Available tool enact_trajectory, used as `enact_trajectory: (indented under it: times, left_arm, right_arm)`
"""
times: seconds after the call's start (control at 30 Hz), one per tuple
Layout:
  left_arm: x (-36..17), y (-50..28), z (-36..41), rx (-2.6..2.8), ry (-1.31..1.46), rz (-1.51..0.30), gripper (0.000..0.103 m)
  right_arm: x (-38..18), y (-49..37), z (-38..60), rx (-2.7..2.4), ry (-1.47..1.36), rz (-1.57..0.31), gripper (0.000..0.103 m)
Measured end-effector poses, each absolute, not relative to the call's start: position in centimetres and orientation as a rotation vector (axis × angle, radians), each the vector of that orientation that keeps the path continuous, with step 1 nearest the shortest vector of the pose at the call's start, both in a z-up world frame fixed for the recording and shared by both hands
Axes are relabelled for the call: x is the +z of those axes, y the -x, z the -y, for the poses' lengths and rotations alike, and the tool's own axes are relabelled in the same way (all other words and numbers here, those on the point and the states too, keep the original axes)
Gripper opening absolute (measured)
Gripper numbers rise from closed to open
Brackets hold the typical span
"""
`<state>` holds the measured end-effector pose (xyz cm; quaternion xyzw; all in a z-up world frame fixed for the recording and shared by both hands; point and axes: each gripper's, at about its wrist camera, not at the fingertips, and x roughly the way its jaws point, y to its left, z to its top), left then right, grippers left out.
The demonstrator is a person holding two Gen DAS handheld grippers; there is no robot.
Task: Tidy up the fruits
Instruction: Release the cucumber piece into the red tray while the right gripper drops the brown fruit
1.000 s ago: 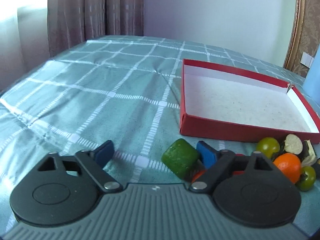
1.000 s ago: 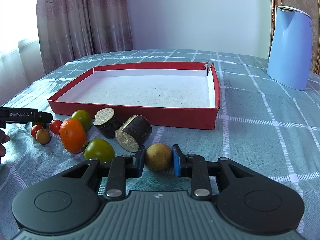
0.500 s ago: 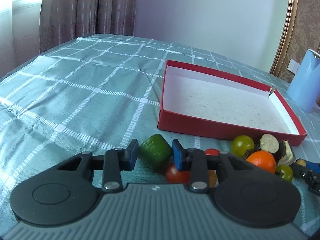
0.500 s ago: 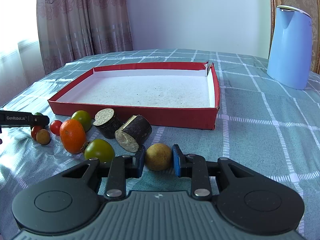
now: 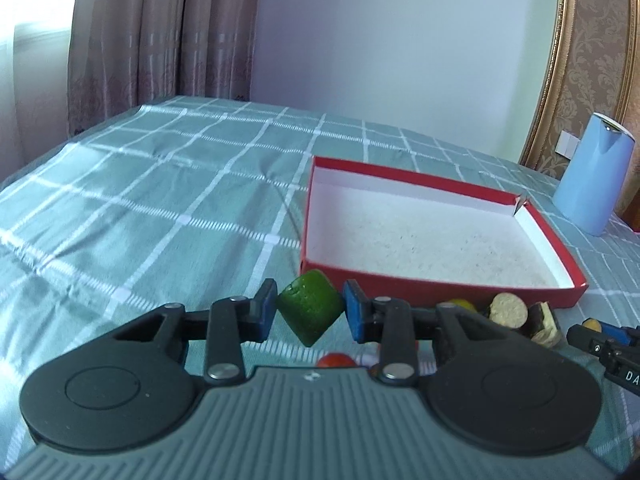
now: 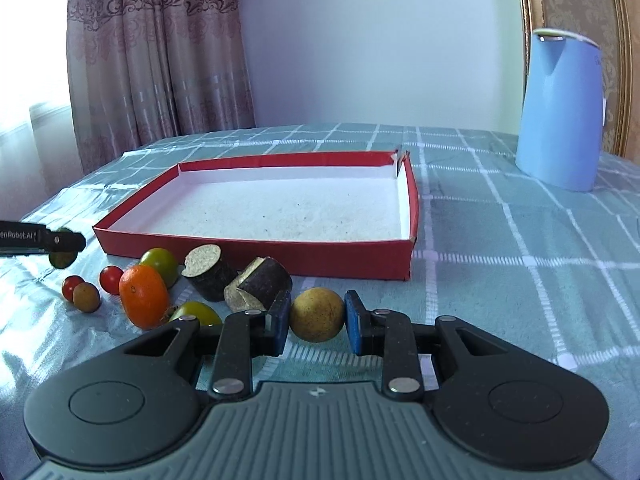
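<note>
Left gripper [image 5: 310, 312] is pinching the green chunk [image 5: 311, 307] between its blue pads, and the chunk looks lifted off the cloth, tilted on a corner, with a cherry tomato [image 5: 337, 360] showing underneath it. It's hanging just short of the near wall of the red box [image 5: 440, 294], so my guess is it's about to go over that edge and get dropped on the empty white floor inside. Right gripper [image 6: 317, 316] has its pads on either side of the yellowish round fruit [image 6: 317, 314], touching or almost, but I honestly can't tell if it's squeezing yet; that fruit looks like it's sitting on the tablecloth [image 6: 520, 264]. Everything else, the orange [image 6: 144, 296], the green tomatoes, the two dark cut pieces [image 6: 236, 280] and the little red ones, is bunched in front of the box, none inside so far. Blue kettle [image 6: 560, 116] stands well off to the side, out of the way.
</note>
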<state>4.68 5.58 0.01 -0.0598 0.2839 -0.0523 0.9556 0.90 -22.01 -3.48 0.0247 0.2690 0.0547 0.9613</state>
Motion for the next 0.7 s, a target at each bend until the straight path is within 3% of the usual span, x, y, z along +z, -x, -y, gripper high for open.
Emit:
enact_trajectory:
  times: [0.33, 0.7]
  left_arm:
    - [1.5, -10.2, -1.1, -0.164, 0.057, -0.531, 0.033]
    - [-1.5, -17.7, 0.8, -0.109, -0.001, -0.640, 0.033]
  right_arm:
    - [-0.4, -6.3, 20.6, 0.051, 0.038, -0.501, 0.028]
    - [-3.3, -15.6, 20.5, -0.020, 0.044, -0.653, 0.028]
